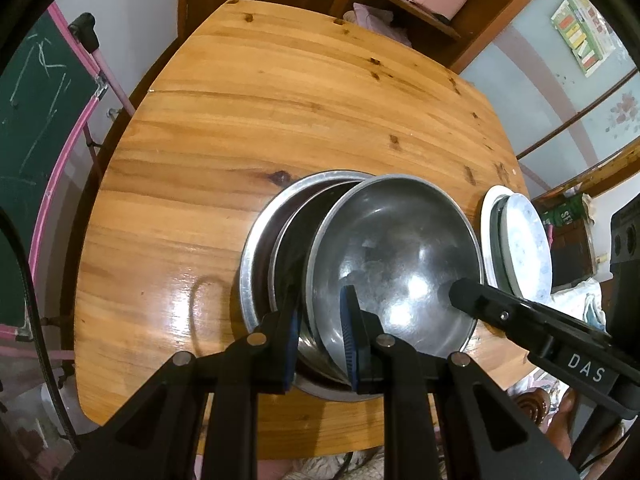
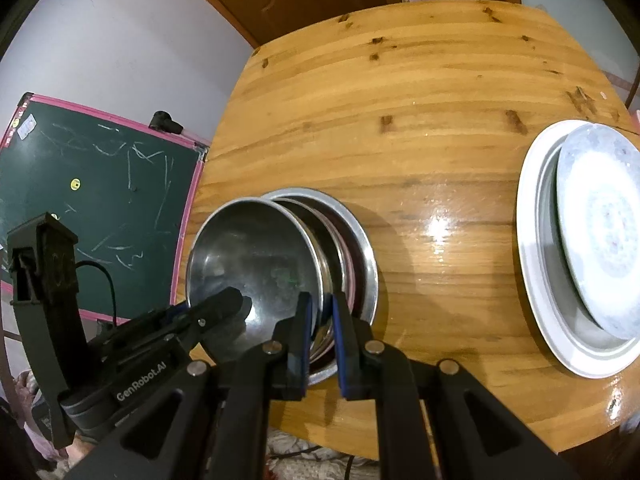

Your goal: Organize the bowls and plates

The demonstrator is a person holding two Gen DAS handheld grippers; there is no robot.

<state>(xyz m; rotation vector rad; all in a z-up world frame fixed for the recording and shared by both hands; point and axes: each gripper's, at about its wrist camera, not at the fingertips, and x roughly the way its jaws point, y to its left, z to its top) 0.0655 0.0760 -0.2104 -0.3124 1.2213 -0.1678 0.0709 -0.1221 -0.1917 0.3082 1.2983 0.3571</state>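
Grippers marked DAS (right (image 2: 322,344)) and GenRobot.AI (left (image 1: 320,344)) both clamp the steel bowl (image 1: 394,256).

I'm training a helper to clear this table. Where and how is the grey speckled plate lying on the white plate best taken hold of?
Grip the grey speckled round plate by its rim, at the edge nearest the stack of steel bowls. It lies tilted and off-centre on the white round plate, so that edge probably leaves room for one finger of a tool under it, coming in low across the wooden table.
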